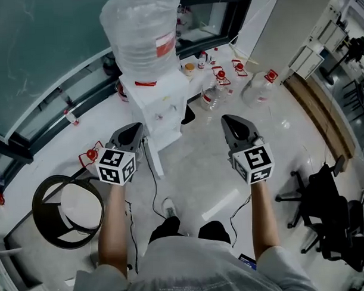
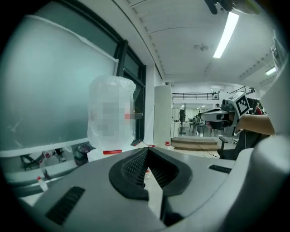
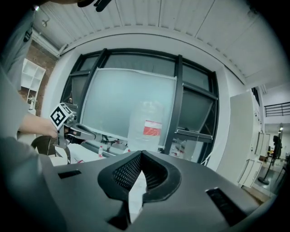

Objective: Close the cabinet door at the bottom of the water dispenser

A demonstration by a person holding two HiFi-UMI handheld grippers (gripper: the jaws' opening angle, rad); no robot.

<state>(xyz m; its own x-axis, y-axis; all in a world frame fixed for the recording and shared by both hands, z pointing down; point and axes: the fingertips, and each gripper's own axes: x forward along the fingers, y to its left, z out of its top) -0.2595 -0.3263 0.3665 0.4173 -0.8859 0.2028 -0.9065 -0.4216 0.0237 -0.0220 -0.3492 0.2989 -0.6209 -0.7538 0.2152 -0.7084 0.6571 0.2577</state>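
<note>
Both grippers [image 1: 131,133] [image 1: 233,126] closed, empty.

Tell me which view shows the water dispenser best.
Head view: the water dispenser shows from above, bottle down to floor. The left gripper view catches only its bottle and top edge; the right gripper view only the bottle.

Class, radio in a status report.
Left gripper and right gripper shut, empty. White water dispenser ahead, its white cabinet door looks open. Black cable trails beside door.

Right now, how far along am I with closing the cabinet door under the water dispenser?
Nothing looks done: the cabinet door below the water dispenser seems to stand open. In hand: nothing; left gripper and right gripper hover short of it, jaws together, empty. Remaining: push the door shut.
</note>
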